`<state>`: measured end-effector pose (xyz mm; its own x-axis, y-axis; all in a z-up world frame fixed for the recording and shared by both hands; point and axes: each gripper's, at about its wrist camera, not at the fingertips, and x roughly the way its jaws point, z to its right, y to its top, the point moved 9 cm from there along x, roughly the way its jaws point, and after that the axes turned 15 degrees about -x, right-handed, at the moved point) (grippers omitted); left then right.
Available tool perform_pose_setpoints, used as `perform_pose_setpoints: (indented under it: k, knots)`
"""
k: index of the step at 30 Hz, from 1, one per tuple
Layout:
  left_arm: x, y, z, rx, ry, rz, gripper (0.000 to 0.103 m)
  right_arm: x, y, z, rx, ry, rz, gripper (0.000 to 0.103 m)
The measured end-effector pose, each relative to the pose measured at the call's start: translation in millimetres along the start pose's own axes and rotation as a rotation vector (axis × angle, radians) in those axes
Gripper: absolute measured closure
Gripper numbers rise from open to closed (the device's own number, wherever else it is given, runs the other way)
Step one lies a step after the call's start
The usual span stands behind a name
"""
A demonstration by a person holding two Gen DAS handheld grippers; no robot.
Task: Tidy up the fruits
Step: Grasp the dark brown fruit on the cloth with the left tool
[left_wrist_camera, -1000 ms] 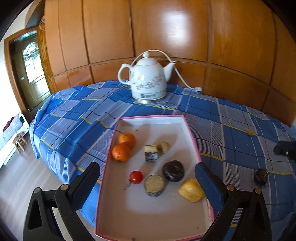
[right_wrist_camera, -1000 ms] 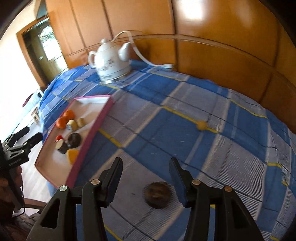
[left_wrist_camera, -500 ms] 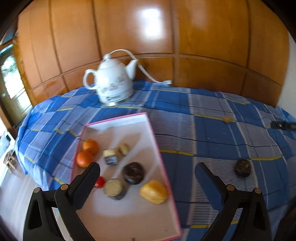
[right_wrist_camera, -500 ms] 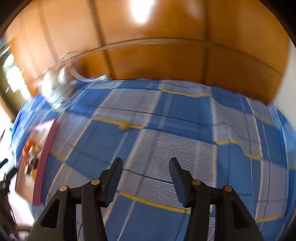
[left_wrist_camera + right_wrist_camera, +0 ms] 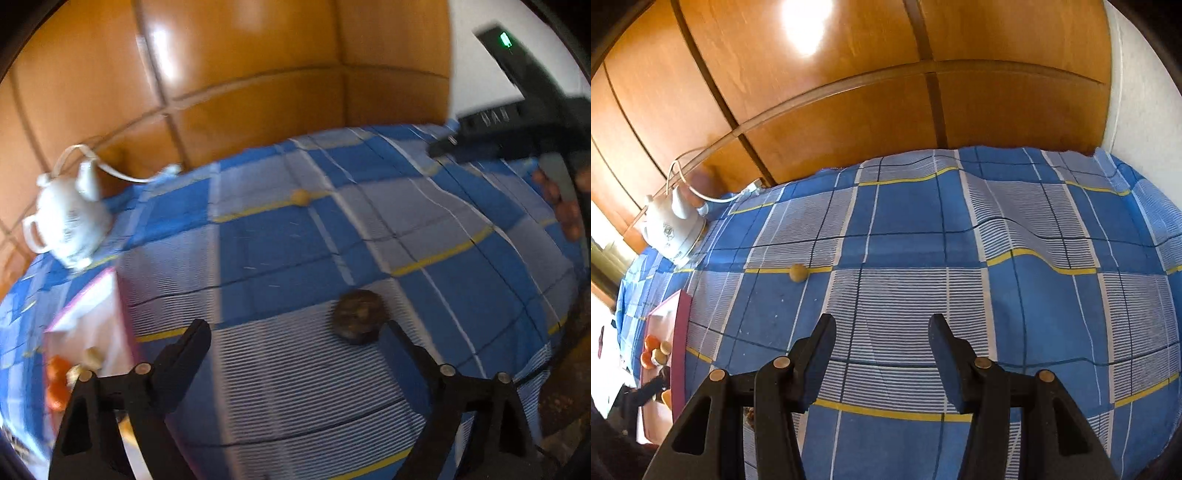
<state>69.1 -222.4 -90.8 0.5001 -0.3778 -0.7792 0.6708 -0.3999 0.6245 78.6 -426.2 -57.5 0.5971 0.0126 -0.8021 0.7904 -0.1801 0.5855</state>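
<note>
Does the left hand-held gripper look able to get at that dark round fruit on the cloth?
Probably yes: the left hand-held gripper is open, the dark fruit lies bare by its right finger, nothing between.

No text can be read. The kettle [image 5: 670, 232] bears a dark printed motif and a small mark near its base, both too blurred and small to make out. Nothing else carries lettering.
</note>
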Motion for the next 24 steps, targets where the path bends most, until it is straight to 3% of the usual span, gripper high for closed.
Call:
perform_pose_setpoints:
  k: [5,10,13,15,18,24]
  knots:
    - [27.6,-6.4,24.5,0.01,-0.037,-0.06,0.017,1.9,-1.7,-1.5,-0.004,0.011,-0.014,0.05]
    - [50.1,-9.5,24.9,-0.009,-0.032,-0.078,0.022,3.4,-2.2,-1.3,-0.002,0.015,-0.023,0.05]
    - [61.5,-17.1,18.2,-0.108,-0.092,-0.115,0.039,5.1,-2.1,-2.2,-0.013,0.013,-0.03,0.05]
    - [59.9,-15.9,12.4,-0.137,-0.079,-0.074,0.051,5.9,-2.9,-3.4,-0.018,0.013,-0.034,0.05]
    - [55.3,-15.9,4.4,-0.178,-0.087,-0.088,0.052,9.0,-4.4,-4.4,-0.028,0.008,-0.047,0.05]
    - [51.4,-22.6,-21.8,-0.195,-0.011,-0.015,0.051,16.5,-8.9,-5.9,-0.052,-0.002,-0.082,0.05]
